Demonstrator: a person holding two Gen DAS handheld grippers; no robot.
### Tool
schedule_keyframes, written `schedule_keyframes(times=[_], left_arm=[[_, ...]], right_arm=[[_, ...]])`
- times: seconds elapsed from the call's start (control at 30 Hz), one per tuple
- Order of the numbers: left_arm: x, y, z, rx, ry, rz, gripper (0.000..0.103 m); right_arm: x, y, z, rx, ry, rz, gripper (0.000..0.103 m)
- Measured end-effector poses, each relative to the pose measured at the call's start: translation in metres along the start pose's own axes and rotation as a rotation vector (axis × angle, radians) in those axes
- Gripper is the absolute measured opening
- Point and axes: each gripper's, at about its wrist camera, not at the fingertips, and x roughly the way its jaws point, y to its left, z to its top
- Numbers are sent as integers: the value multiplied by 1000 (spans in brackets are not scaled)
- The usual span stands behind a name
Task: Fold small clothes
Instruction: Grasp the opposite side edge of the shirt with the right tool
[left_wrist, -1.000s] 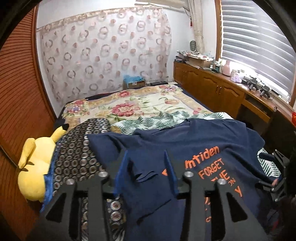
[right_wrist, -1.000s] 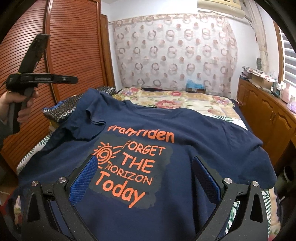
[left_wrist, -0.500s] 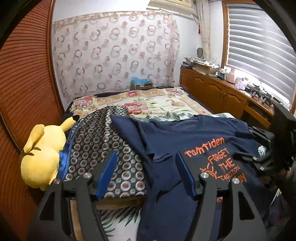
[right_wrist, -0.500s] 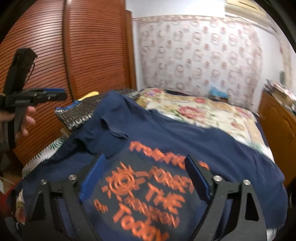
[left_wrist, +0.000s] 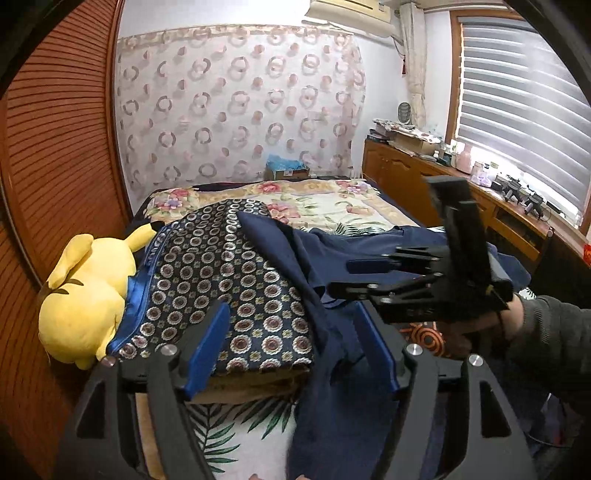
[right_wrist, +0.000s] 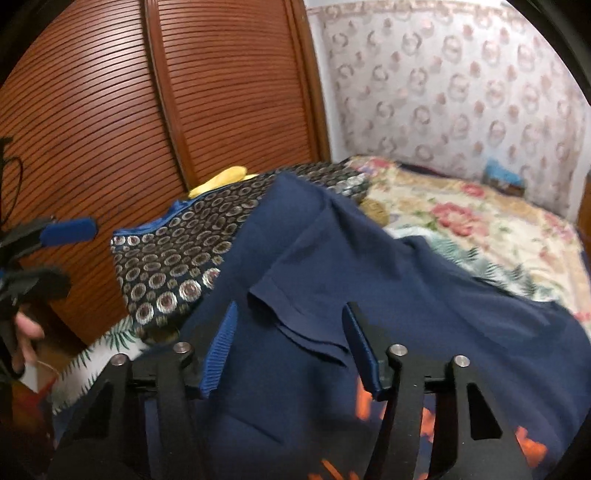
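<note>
In the left wrist view, the left gripper (left_wrist: 291, 343) has its blue-padded jaws spread wide, with nothing between them but air above the bedding. Under it, a navy T-shirt (left_wrist: 317, 258) lies spread across the bed (left_wrist: 332, 206), one edge draped up over a dark pillow with a ring pattern (left_wrist: 229, 273) and the rest trailing down toward the near edge. A yellow plush toy (left_wrist: 88, 295) sits just beside that pillow, against the slatted wooden wardrobe (left_wrist: 55, 147). To the right, the right gripper (left_wrist: 373, 275) reaches in sideways above the shirt, held by a hand (left_wrist: 480, 332) in a dark sleeve; a bit of orange print shows beneath it. A wooden cabinet (left_wrist: 424, 177) runs below the window blinds (left_wrist: 517, 110).

In the right wrist view, the right gripper (right_wrist: 290, 347) also stands open, its jaws set on either side of a folded sleeve (right_wrist: 295, 321) of the T-shirt (right_wrist: 406, 295) without closing on it. Whether the pads touch the cloth cannot be told. Orange lettering shows at the bottom edge. The patterned pillow (right_wrist: 177, 266) lies left under the shirt, and the left gripper (right_wrist: 55, 236) appears at the far left edge, apart from the garment.
</note>
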Motion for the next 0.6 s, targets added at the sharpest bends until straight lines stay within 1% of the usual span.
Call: schedule_keyframes(times=[0.03, 0.1, 0.13, 0.17, 0.2, 0.23, 0.27, 0.37, 0.47, 0.53, 0.57, 0.6], left_arm=[[0, 2, -1, -1, -1, 7, 70], [1, 6, -4, -10, -2, 13, 71], [1, 9, -5, -15, 0, 13, 71], [2, 10, -6, -18, 2, 14, 71], [3, 12, -7, -21, 6, 17, 71], [3, 12, -8, -24, 7, 20, 71], [3, 13, -9, -24, 8, 20, 71], [4, 14, -13, -23, 11, 20, 72], [6, 11, -16, -26, 16, 11, 72], [7, 5, -16, -19, 20, 13, 72], [7, 2, -16, -12, 21, 13, 72], [6, -2, -15, -8, 21, 13, 72]], right_arm=[[6, 1, 2, -1, 8, 11, 55], [18, 3, 8, -7, 21, 37, 46], [24, 4, 10, -9, 29, 51, 44], [27, 4, 12, -9, 35, 59, 38], [31, 5, 14, -12, 45, 61, 27], [33, 5, 13, -17, 57, 53, 19], [36, 4, 15, -21, 69, 33, 9], [30, -8, 18, -6, 53, 12, 8], [22, -23, 24, 14, 34, -43, 7], [17, -33, 28, 24, 24, -95, 8], [16, -40, 30, 21, 28, -162, 10], [16, -44, 32, 21, 36, -214, 20]])
